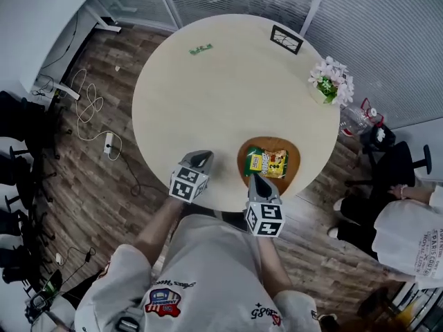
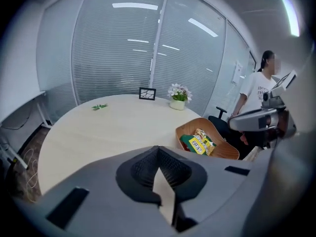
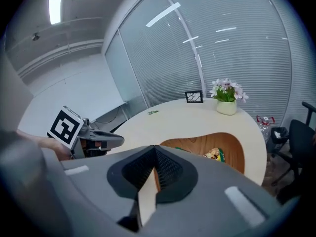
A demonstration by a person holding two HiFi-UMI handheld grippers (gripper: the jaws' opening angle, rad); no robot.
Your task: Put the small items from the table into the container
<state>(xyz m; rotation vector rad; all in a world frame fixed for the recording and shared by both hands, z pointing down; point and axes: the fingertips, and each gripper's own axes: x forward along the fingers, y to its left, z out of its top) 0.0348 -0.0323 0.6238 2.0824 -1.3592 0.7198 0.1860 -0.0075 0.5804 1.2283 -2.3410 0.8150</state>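
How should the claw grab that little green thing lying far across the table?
Probably from straight above. The green packet lies flat on the table and looks long and thin, so point the left claw down and pinch across the packet's narrow middle.

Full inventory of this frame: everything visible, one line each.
table: 1, beige, round, centre
wooden bowl: 1, brown, table's near edge, right side
snack packets: at least 2, yellow and green, in the bowl
small packet: 1, green, table's far side
picture frame: 1, black, far edge
flower pot: 1, white with pale flowers, right edge
cables: white, floor at left
office chair: 1, black, floor at right
other person: 1, white shirt, right of the table
left gripper: grey, shut, empty, over table's near edge
right gripper: grey, shut, empty, at bowl's near rim
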